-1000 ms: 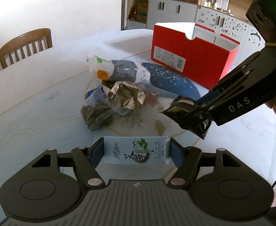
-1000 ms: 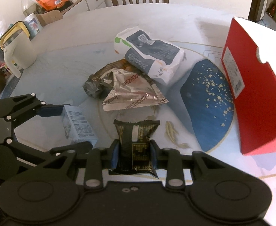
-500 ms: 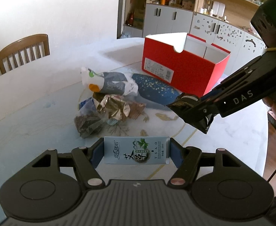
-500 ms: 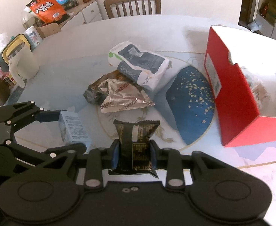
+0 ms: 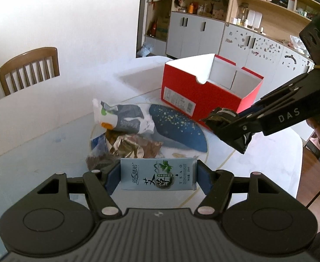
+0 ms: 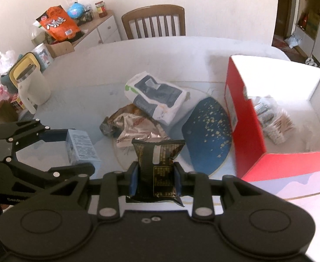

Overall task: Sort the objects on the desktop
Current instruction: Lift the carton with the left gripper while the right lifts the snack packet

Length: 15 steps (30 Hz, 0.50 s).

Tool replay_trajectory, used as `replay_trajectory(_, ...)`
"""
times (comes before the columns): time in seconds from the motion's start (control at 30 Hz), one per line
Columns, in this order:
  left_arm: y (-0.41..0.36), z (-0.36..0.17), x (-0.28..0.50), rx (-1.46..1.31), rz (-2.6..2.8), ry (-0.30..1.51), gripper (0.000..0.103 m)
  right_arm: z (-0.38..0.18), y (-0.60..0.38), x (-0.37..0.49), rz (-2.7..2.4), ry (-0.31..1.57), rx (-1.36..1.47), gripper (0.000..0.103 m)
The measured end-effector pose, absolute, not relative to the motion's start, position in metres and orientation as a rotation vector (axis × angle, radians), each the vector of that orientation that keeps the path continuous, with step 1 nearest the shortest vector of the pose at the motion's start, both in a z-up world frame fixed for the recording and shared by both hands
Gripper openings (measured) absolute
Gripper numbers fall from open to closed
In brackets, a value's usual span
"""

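Black packet [image 6: 156, 170] pinched in right tool [image 6: 155, 180] has risen nearer red box [image 6: 247, 135]; left tool [image 5: 158, 176] clamps blue carton [image 5: 157, 176].

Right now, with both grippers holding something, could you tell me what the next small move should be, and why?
Probably carry the right gripper over the red box and release there: its fingers clamp the black snack packet, and the box stands open with a bag already inside.

the red box [image 6: 247, 135] runs off the right edge; packets inside [image 6: 271, 120] are blurred.
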State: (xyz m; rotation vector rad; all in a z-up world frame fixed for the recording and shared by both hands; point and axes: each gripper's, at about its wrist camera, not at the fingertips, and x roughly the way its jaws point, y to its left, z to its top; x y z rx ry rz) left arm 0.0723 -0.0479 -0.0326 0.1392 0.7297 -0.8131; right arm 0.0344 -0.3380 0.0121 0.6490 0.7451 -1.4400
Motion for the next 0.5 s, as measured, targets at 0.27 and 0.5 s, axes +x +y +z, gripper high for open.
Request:
replay_trajectory(0.27,-0.062,-0.017,0.071,0.132,-0.816,0.711,0.070,0.030,-0.332,0.019,-1.457,0.734,0.613,0.031)
replay_trajectory(0.5,-0.079,-0.004,0.070,0.123,-0.810,0.695,0.070,0.043,-0.332,-0.001,-1.445,0.714,0.590,0.031)
